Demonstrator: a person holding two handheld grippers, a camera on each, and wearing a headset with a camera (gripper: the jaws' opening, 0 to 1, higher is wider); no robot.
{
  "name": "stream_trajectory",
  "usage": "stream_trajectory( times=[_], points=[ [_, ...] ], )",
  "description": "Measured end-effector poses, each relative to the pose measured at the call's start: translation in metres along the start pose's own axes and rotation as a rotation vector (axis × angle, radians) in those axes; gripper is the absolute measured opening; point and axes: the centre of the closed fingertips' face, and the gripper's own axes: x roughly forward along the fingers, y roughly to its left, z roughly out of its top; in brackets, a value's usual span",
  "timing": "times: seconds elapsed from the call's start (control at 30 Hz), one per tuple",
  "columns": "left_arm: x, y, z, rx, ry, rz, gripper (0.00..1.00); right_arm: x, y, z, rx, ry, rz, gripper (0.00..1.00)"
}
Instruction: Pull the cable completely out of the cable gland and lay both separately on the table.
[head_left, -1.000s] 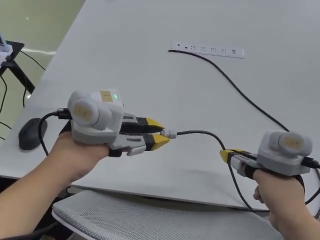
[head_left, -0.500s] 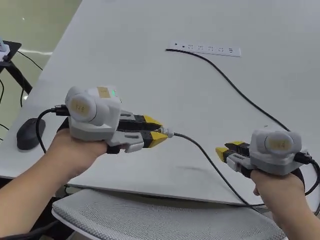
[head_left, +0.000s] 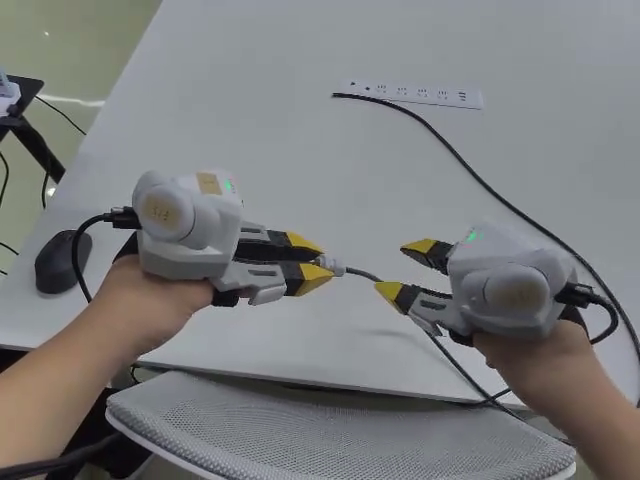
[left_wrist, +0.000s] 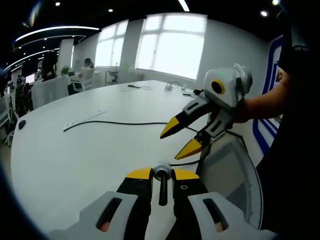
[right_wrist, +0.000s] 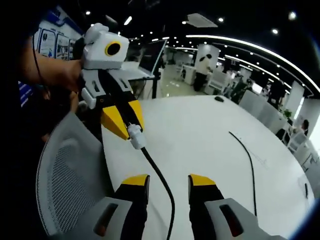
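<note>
My left gripper (head_left: 318, 263) is shut on a small grey cable gland (head_left: 333, 267), held above the table's near edge. In the left gripper view the gland (left_wrist: 161, 169) sits pinched between the yellow tips. A black cable (head_left: 362, 274) leaves the gland rightward and drops past the table edge under my right hand. My right gripper (head_left: 405, 270) is open a short way right of the gland, one tip above and one below the cable. In the right gripper view the cable (right_wrist: 159, 176) runs between my own yellow fingers (right_wrist: 136, 182) without touching them, up to the gland (right_wrist: 135, 136).
A white power strip (head_left: 412, 96) lies at the far side of the white table (head_left: 250, 130), its black cord (head_left: 480, 185) running toward the right edge. A dark mouse (head_left: 55, 262) rests at the left edge. A mesh chair (head_left: 300, 430) is below the near edge.
My right gripper has moved left and up toward the gland, and its jaws now stand apart around the cable. The left gripper has stayed put, still holding the gland.
</note>
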Motion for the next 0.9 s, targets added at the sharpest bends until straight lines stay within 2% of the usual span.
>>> stream_trajectory(
  times=[0.13,0.4,0.53,0.7,0.9],
  points=[
    [0.0,-0.001,0.001,-0.001,-0.002,0.0,0.15,0.008,0.011,0.004,-0.049,0.005,0.043,0.23],
    [0.0,-0.002,0.002,-0.003,-0.005,-0.002,0.15,0.019,0.023,0.003,-0.112,0.016,0.076,0.17],
    [0.0,-0.004,0.001,-0.002,-0.004,-0.003,0.15,0.023,0.025,0.002,-0.115,0.023,0.076,0.13],
    [0.0,-0.005,0.0,-0.004,-0.003,-0.004,0.15,0.024,0.028,0.008,-0.121,-0.007,0.082,0.1],
    [0.001,-0.006,-0.001,-0.001,-0.002,-0.009,0.15,0.025,0.027,0.006,-0.13,-0.006,0.075,0.03]
  ],
)
